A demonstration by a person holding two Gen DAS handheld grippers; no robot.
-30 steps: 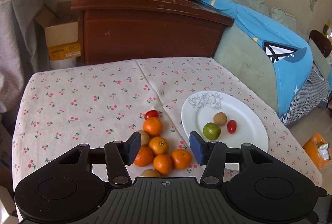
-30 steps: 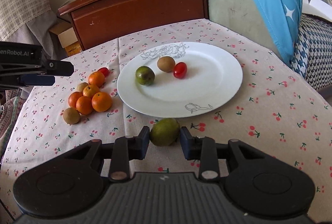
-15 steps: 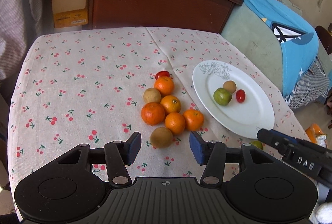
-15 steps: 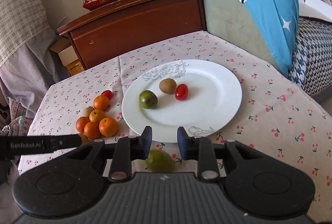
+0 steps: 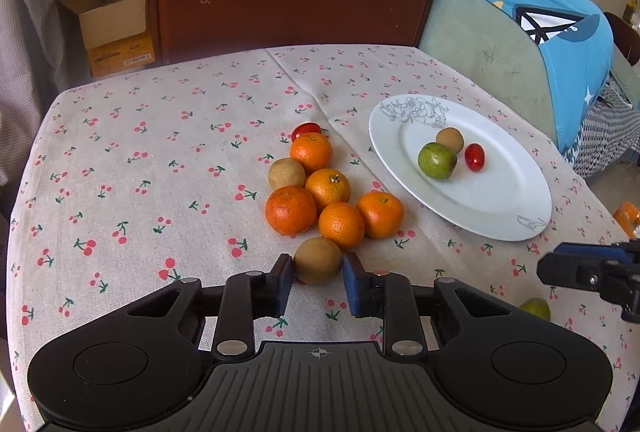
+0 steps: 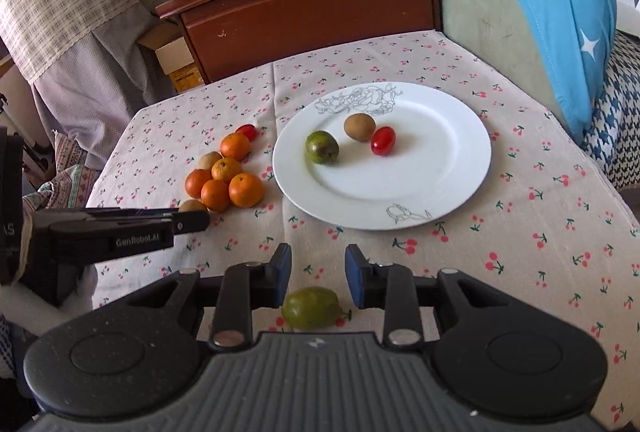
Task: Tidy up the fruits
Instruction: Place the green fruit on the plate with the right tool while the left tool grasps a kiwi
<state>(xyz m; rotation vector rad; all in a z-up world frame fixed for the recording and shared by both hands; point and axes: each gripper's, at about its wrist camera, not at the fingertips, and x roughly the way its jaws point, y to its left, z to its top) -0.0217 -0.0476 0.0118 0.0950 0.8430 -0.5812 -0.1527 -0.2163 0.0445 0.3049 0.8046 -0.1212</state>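
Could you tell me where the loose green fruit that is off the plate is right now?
In the right wrist view, the green fruit lies on the tablecloth, below the open right gripper and nearer the camera than the plate.

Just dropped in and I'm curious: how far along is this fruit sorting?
Early days. The white plate holds three pieces: a green fruit, a brown fruit and a cherry tomato. The left tool has just closed on another brown fruit. Five tangerines, one more brown fruit, a tomato and a green fruit under the right tool remain on the cloth.
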